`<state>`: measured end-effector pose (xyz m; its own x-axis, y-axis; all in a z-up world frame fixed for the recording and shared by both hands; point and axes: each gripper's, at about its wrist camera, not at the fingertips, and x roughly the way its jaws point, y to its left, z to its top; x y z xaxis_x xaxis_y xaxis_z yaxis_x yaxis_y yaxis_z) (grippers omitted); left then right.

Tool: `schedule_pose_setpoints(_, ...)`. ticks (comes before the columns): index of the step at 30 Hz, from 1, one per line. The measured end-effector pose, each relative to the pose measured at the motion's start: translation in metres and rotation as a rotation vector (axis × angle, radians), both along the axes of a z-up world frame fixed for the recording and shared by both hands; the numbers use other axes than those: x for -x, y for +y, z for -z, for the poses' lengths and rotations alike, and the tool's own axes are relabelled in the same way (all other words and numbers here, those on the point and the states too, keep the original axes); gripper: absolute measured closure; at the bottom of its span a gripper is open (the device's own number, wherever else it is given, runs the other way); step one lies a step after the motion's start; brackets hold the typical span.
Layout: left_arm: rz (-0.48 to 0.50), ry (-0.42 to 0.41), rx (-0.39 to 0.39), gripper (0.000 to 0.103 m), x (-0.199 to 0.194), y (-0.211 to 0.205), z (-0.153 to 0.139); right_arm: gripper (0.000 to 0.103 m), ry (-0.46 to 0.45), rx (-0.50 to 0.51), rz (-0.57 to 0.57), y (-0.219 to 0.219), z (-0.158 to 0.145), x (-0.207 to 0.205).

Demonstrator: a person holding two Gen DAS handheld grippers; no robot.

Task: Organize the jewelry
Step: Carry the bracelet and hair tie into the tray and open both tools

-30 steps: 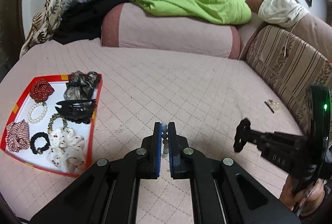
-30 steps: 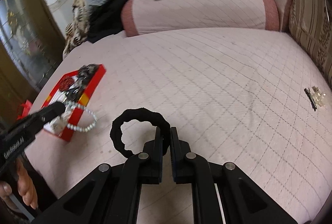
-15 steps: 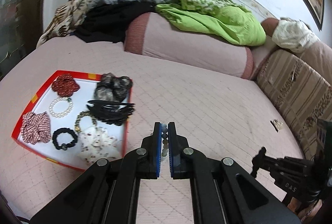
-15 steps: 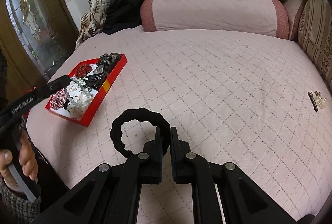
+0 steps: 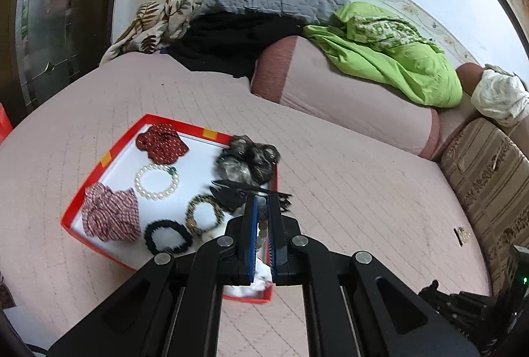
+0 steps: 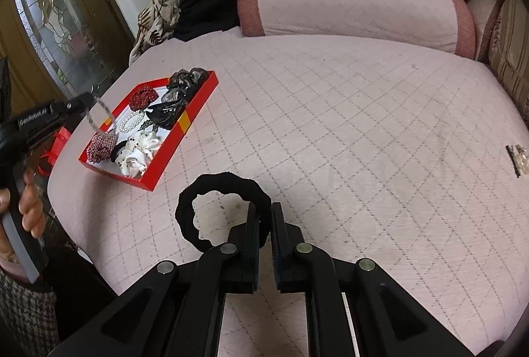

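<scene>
Both claws loaded over the pink quilted bed

My left claw (image 5: 261, 221) is clamped on a beaded bracelet (image 6: 99, 120), which dangles above the near edge of the red tray (image 5: 99, 165); my right claw (image 6: 264, 224) is pinched on a black scrunchie (image 6: 211, 188) over bare quilt, well apart from the tray. Inside the tray lie a pearl bracelet (image 5: 156, 181), a dark red scrunchie (image 5: 162, 143), a checked scrunchie (image 5: 110, 213), a black hair tie (image 5: 168, 236), a gold-and-black bangle (image 5: 203, 213) and a black hair claw clip (image 5: 231, 195). A few small pieces (image 6: 517, 156) lie far right on the bed.
</scene>
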<state>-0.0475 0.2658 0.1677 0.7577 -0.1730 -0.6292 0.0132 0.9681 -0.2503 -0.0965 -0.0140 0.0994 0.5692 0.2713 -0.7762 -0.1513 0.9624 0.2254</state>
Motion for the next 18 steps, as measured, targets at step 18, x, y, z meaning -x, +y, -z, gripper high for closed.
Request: schedule_pose_setpoints(18,-0.172,0.118,0.065,0.098,-0.099,0.103,0.025,0.096,0.030,-0.002,-0.165,0.079,-0.011,-0.070)
